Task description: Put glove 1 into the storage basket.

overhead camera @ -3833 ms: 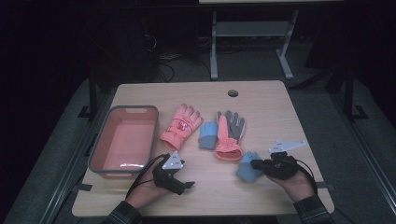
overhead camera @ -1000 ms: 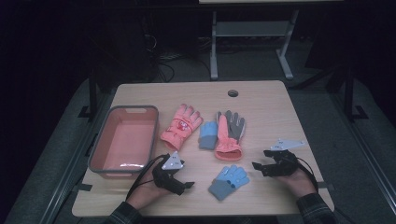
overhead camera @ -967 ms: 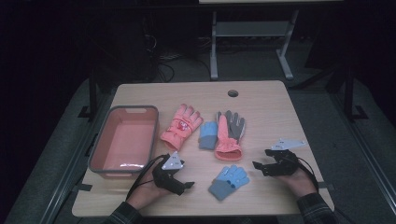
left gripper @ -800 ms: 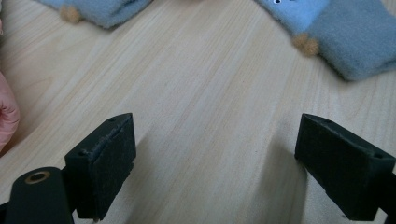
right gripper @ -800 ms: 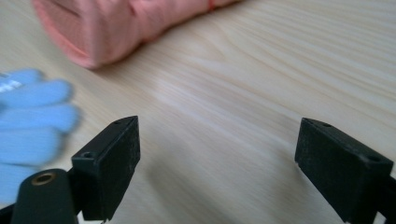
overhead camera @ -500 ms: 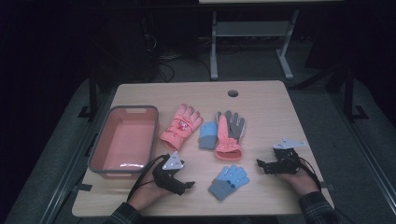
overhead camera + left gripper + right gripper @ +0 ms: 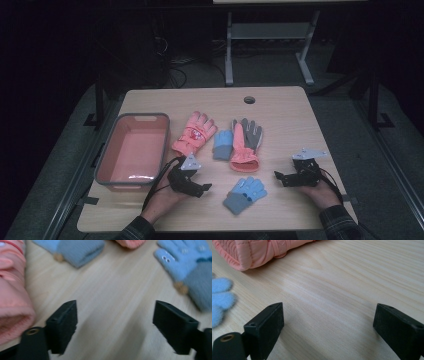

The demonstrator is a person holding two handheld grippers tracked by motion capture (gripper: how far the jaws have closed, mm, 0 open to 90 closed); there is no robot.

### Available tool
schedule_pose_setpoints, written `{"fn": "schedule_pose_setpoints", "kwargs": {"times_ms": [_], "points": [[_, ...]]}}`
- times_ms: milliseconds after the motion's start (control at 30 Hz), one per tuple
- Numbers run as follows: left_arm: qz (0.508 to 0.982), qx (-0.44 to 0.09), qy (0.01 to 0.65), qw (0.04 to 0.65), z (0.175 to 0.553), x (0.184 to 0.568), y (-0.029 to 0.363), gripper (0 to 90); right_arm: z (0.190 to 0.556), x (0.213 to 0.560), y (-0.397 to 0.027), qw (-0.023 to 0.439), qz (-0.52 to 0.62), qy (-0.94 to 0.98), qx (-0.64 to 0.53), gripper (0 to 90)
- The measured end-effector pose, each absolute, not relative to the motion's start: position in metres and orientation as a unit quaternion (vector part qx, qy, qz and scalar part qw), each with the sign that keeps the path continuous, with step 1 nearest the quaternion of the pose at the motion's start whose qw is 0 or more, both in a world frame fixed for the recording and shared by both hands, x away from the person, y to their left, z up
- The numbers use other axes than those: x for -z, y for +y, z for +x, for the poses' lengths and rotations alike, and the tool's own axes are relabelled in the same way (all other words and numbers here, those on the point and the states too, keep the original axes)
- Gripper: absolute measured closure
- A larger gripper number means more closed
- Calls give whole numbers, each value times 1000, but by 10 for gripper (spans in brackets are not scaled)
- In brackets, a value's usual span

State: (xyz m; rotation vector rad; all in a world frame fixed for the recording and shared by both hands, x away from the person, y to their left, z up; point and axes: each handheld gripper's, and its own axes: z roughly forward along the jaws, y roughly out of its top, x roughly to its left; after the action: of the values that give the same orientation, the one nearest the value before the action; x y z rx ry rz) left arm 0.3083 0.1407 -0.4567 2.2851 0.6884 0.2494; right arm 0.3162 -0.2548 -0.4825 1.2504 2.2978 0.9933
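Two pairs of gloves lie on the wooden table [image 7: 280,115]. An orange glove [image 7: 194,132] and an orange-and-grey glove [image 7: 246,142] flank a small blue glove [image 7: 222,144] at mid-table. The second blue glove [image 7: 245,194] lies flat near the front edge, between the grippers. My left gripper [image 7: 204,189] rests left of it, open; its jaws have just been closing a little on bare wood [image 7: 117,327]. My right gripper [image 7: 278,176] rests right of it, open; its jaws have just been opening over bare wood [image 7: 327,327].
A salmon tray with a grey rim [image 7: 107,150] stands at the left, nothing in it. The left gripper view has the orange glove's cuff [image 7: 12,300] close on one side and the near blue glove [image 7: 185,267] on the other. A cable hole [image 7: 249,99] sits near the far edge.
The front blue glove, at my right gripper's tips a few seconds ago, now lies free further left. Over the last second the right gripper shifted only slightly; the left hand stayed put.
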Motion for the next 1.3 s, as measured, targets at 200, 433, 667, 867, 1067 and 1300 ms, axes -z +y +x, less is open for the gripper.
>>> {"fn": "schedule_pose_setpoints", "kwargs": {"times_ms": [200, 433, 667, 867, 1067, 1300], "points": [[875, -95, 292, 374, 323, 445, 138, 569, 316, 483, -255, 171, 441, 809, -350, 91], [875, -91, 298, 371, 343, 434, 116, 895, 316, 483, -255, 171, 440, 809, -350, 91], [873, -90, 304, 371, 371, 434, 94, 897, 316, 483, -255, 171, 439, 810, -350, 91], [870, -78, 311, 373, 392, 440, 77, 896, 316, 483, -255, 171, 439, 810, -350, 91], [879, -72, 311, 354, 400, 454, 65, 896, 316, 483, -255, 171, 439, 810, -350, 91], [886, -67, 305, 342, 397, 453, 70, 897, 316, 483, -255, 171, 439, 810, -350, 91]]}}
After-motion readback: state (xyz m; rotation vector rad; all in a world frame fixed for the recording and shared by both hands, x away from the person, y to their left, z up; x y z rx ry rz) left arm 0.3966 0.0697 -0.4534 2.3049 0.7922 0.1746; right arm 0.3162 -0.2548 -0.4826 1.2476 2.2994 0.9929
